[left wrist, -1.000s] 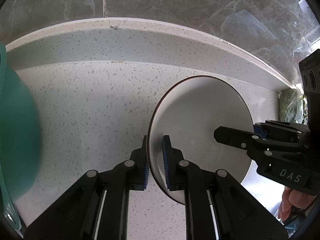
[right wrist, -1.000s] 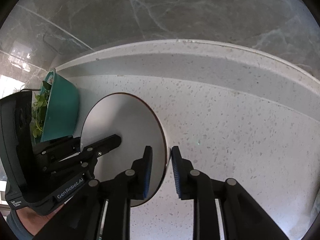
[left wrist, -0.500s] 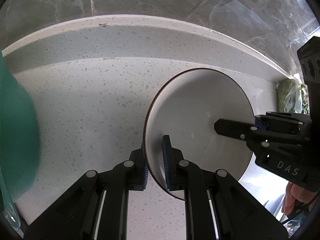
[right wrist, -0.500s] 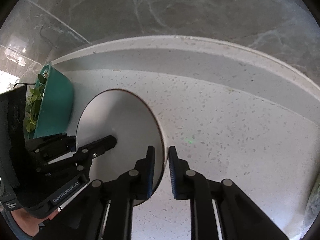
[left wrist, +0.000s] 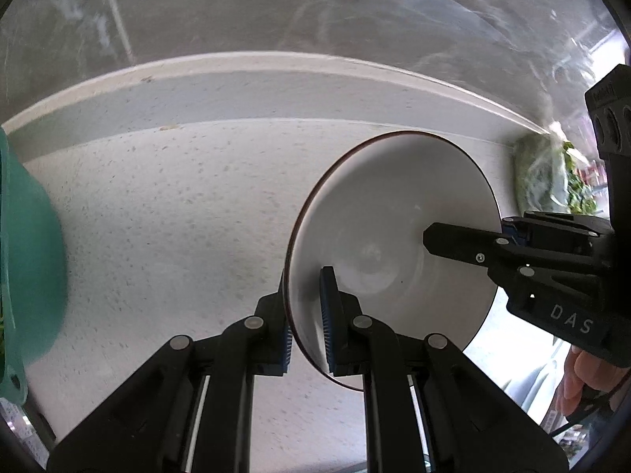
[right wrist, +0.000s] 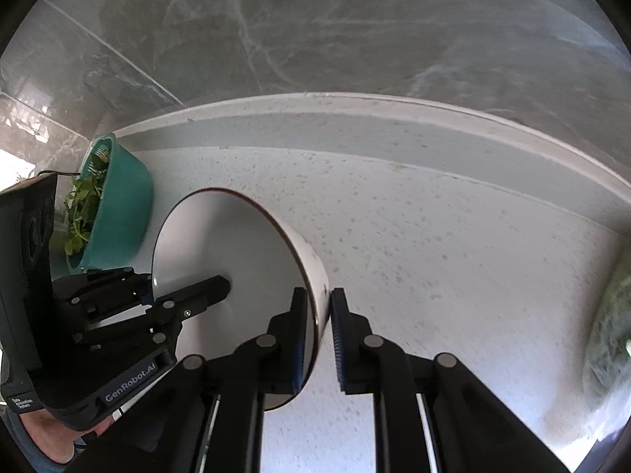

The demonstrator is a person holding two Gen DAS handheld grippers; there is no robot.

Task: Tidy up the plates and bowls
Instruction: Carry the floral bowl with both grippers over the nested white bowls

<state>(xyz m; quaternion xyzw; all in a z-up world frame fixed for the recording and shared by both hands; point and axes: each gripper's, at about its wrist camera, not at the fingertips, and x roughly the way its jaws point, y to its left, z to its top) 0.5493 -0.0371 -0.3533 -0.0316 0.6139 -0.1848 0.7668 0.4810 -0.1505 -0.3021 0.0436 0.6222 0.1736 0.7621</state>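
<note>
Round, glossy white bowl (left wrist: pixel 394 205) – dark-rimmed – over speckled stone counter (left wrist: pixel 177 216).

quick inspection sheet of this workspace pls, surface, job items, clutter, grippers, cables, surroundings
surface: pale speckled countertop with a raised back ledge
job's things: one white bowl with a dark rim, gripped on opposite sides of its rim
clutter: teal basin holding leafy greens; a bag of greens near the wall
grippers: left gripper and right gripper both shut on the bowl rim
cables: thin dark cable by the basin
surroundings: grey marble wall
</note>
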